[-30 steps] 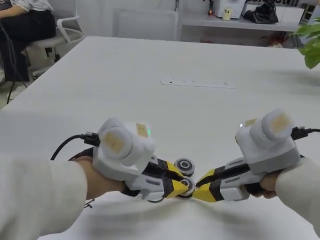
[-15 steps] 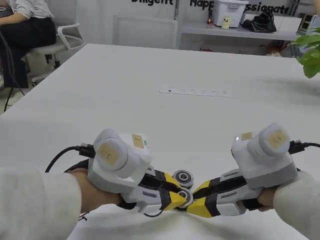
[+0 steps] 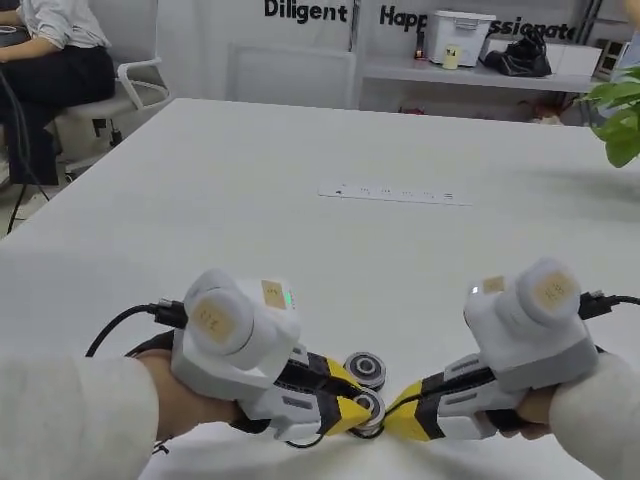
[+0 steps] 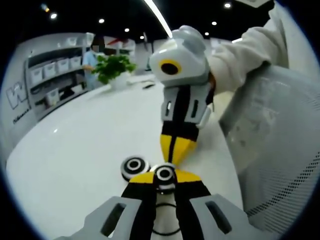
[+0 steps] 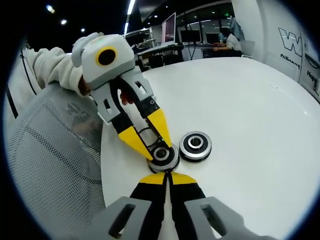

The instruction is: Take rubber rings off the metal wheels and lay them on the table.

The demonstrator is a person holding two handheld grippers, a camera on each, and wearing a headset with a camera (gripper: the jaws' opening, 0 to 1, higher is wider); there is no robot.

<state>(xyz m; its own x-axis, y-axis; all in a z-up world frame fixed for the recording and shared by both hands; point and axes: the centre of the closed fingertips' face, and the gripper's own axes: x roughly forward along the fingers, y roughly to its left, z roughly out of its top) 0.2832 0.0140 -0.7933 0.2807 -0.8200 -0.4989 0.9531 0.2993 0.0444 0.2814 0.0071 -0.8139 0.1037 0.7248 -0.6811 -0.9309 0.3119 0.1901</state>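
The left gripper (image 4: pixel 164 176) is clamped on a wheel (image 4: pixel 164 173). Its yellow fingertips press the rim from both sides, and the wheel sits low over the table (image 3: pixel 300 200) at the near edge. The right gripper (image 5: pixel 167 179) points at the left gripper (image 5: pixel 159 150) head-on, its jaws drawn together. Its tips touch the near rim of the wheel (image 5: pixel 165 156); whether they pinch any rubber there cannot be told. In the head view the two meet tip to tip at the bottom, with the left gripper (image 3: pixel 350 410) to the left of the wheel (image 3: pixel 366 404) and the right gripper (image 3: pixel 393 416) to its right, each held by a hand in a pale sleeve. A second wheel (image 3: pixel 365 367) lies flat on the table just beyond the first, very near it and free of both grippers. In the right gripper view this second wheel (image 5: pixel 195 146) shows a dark ring (image 5: pixel 195 135) around a bright hub. In the left gripper view the second wheel (image 4: pixel 135 166) lies left of the jaws, and the right gripper (image 4: pixel 175 150) comes down from above. Farther out on the table lies a white strip (image 3: pixel 393 193). A plant (image 3: pixel 620 125) leans in at the far right. Beyond the far left corner a person (image 3: pixel 50 55) sits on a chair (image 3: pixel 135 85).
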